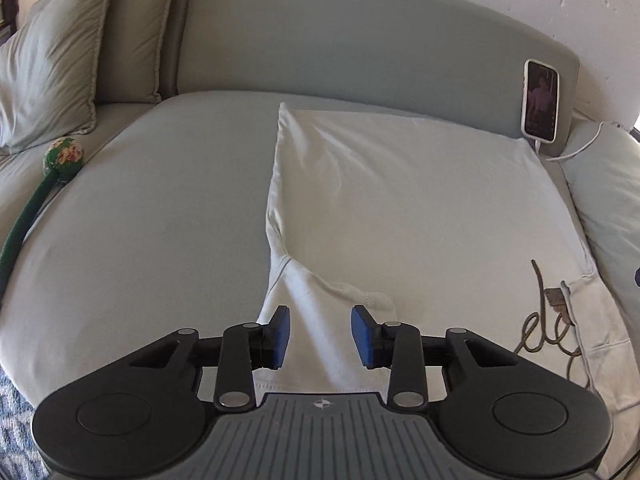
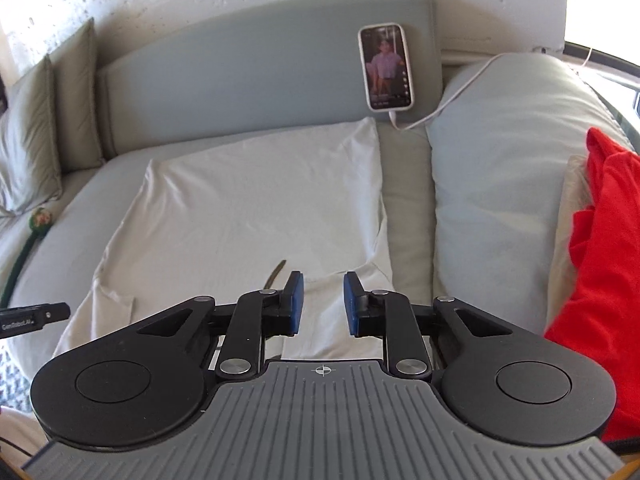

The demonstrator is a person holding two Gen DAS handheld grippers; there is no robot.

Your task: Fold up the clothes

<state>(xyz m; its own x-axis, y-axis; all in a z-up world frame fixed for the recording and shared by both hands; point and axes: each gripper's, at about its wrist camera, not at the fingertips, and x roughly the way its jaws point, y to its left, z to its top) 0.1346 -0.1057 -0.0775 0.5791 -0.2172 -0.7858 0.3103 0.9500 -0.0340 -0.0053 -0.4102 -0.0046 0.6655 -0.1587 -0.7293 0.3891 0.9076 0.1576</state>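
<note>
The left gripper [image 1: 320, 336] is hovering low over the near left part of a white shirt [image 1: 400, 200], its blue fingers [image 1: 280, 336] spread apart and gripping nothing; a folded-in sleeve is lying just ahead of and between them. The right gripper [image 2: 322, 304] is hanging over the shirt's near right part, its fingers [image 2: 296, 304] likewise released and empty. The shirt is lying flat on the bed [image 1: 160, 220], stretching away from the fingers toward the headboard [image 1: 360, 48], lightly creased, with a dark scribbled print [image 1: 548, 320] right of the left fingers. Left of the left fingers bare sheet is lying open; a green floral-headed stick [image 1: 60, 160] is resting far left. A phone [image 2: 386, 68] is leaning on the headboard ahead; a pillow [image 2: 500, 180] and a red garment [image 2: 600, 260] are crowding the right fingers' right side.
</note>
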